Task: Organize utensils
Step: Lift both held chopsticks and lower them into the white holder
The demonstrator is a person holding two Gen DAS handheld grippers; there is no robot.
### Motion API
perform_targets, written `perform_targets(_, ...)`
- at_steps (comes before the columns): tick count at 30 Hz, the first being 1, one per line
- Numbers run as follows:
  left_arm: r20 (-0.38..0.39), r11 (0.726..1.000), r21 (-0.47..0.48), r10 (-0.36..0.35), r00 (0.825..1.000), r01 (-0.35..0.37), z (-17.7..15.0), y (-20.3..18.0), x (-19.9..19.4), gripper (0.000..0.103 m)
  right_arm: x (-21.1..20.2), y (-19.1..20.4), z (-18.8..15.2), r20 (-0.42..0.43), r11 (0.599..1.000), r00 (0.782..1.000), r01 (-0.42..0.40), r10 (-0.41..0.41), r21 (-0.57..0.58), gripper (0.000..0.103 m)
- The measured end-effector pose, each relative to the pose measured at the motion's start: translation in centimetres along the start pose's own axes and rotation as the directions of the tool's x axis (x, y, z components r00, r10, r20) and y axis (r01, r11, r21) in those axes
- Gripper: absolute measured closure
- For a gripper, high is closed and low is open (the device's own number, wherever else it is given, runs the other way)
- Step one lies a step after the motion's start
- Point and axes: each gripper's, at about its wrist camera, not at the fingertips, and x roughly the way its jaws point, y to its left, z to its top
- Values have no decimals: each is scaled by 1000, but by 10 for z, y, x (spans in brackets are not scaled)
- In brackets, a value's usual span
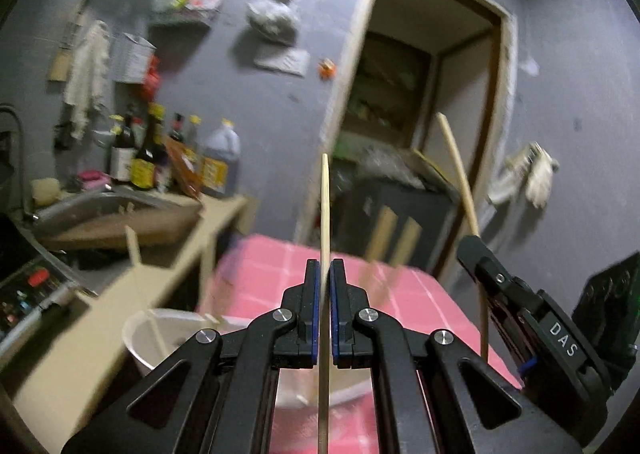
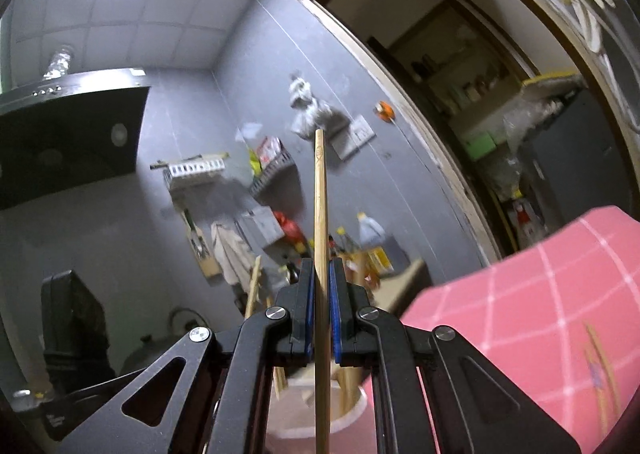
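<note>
My left gripper point(image 1: 324, 268) is shut on a pale wooden chopstick point(image 1: 325, 206) that stands upright between the pads, above a white holder cup point(image 1: 140, 338) with several wooden utensils in it. My right gripper point(image 2: 320, 266) is shut on a darker wooden chopstick point(image 2: 320, 194), also upright. In the left wrist view the right gripper point(image 1: 470, 250) is at the right, its chopstick point(image 1: 460, 170) leaning up. The white cup point(image 2: 304, 414) shows below the right gripper's fingers too, with wooden sticks in it.
A table with a pink checked cloth point(image 1: 272, 274) lies under both grippers. A beige counter point(image 1: 120, 314) with a sink point(image 1: 104, 210) and sauce bottles point(image 1: 148, 158) stands at the left. A doorway point(image 1: 420, 134) opens behind. A range hood point(image 2: 68, 130) hangs at the left.
</note>
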Motion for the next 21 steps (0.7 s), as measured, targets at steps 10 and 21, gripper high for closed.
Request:
perform_targets(10,158,989,-118,106,982,-87,37,75,9,100,36,6,-17,79,1000,997,13,-14,13,98)
perform_targets(21,199,976,-120,200,959,-179,20,85,20,100,41,-4,-29,96,998,994,50,-53,36,98)
